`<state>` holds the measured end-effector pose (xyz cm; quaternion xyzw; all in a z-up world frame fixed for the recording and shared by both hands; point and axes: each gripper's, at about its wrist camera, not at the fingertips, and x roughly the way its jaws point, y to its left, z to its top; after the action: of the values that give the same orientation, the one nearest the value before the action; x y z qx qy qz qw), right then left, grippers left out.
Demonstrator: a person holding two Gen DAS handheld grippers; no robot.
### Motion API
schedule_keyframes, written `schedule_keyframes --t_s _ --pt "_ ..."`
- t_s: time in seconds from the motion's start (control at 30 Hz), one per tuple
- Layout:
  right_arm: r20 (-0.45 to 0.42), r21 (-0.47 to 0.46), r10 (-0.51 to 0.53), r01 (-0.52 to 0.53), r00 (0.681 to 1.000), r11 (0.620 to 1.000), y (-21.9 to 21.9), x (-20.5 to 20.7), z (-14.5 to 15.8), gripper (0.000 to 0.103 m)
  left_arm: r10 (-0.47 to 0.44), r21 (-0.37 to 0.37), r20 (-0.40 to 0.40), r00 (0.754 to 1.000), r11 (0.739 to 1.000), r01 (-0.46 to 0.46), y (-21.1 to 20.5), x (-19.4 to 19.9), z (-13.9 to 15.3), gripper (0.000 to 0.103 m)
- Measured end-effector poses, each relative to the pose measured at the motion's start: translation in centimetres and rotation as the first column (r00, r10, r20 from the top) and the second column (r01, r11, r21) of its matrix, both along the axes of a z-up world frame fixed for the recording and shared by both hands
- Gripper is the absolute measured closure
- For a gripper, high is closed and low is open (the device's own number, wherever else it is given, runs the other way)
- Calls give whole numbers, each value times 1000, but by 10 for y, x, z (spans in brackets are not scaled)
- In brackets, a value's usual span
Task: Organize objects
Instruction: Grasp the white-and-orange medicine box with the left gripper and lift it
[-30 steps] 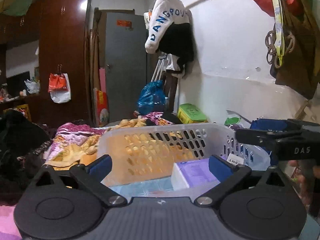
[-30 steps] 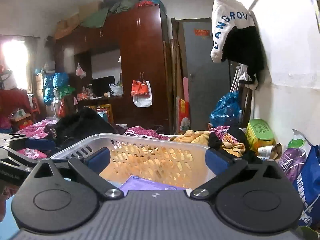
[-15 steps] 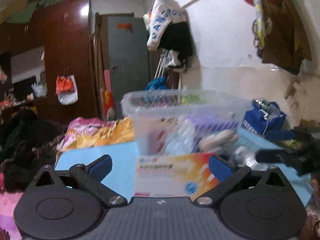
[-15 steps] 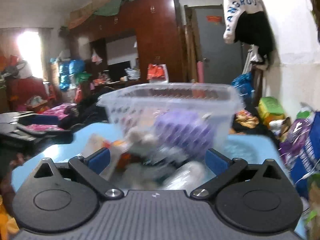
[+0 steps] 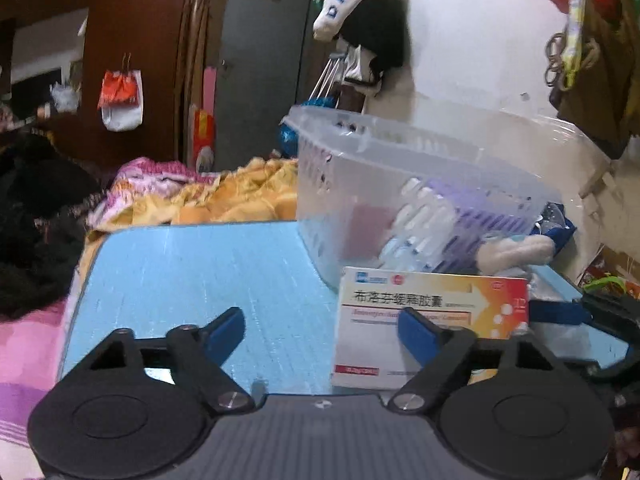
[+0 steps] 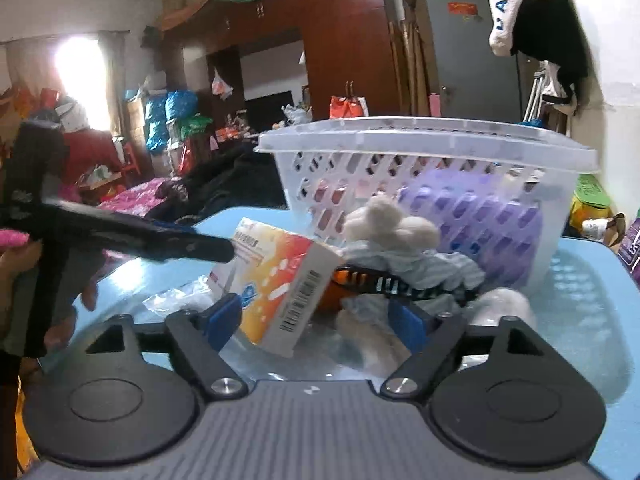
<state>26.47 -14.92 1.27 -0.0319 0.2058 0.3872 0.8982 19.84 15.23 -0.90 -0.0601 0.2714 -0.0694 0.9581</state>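
Translucent plastic laundry basket (image 6: 420,148) on the blue bench (image 5: 192,268) holds only a purple pack; the medicine box (image 6: 280,280), plush toy (image 6: 390,224) and striped cloth (image 6: 416,270) lie outside it, unsorted. Left tool (image 5: 320,326) and right tool (image 6: 316,316) are both spread, gripping nothing.

1 basket (image 6: 420,136), 1 medicine box (image 6: 280,280)

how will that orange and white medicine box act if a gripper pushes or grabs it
The orange and white cardboard medicine box looks thin-walled, so it is probably light and may dent under a hard squeeze. It stands tilted against the cloth pile, so a push would likely tip it flat on the blue table. Its flat faces should grip well.
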Motion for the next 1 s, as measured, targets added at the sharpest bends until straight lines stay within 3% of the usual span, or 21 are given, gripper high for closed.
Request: schedule_keyframes --t_s 0.07,0.17,0.33,0.47,0.6,1.0 --pt "0 -10 3 -3 1000 1000 4 -2 -2 32 -33 -79 -18 999 996 31 11 7 -3 31" --pt "-10 -13 11 -11 1000 1000 4 0 -2 41 -61 -127 -26 998 990 57 16 10 -6 36" --pt "-30 -9 21 -22 999 1000 6 3 -2 41 -101 -130 -19 995 987 98 12 10 -7 36" --pt "-54 7 53 -53 997 999 7 5 -2 61 -123 -153 -31 992 981 116 12 17 -7 36" --pt "-36 3 61 -61 997 998 4 1 -3 63 -170 -188 -38 985 969 160 12 20 -9 37" --pt "-40 5 49 -49 998 999 -18 5 1 67 -240 -117 -15 971 965 236 -9 14 -7 53"
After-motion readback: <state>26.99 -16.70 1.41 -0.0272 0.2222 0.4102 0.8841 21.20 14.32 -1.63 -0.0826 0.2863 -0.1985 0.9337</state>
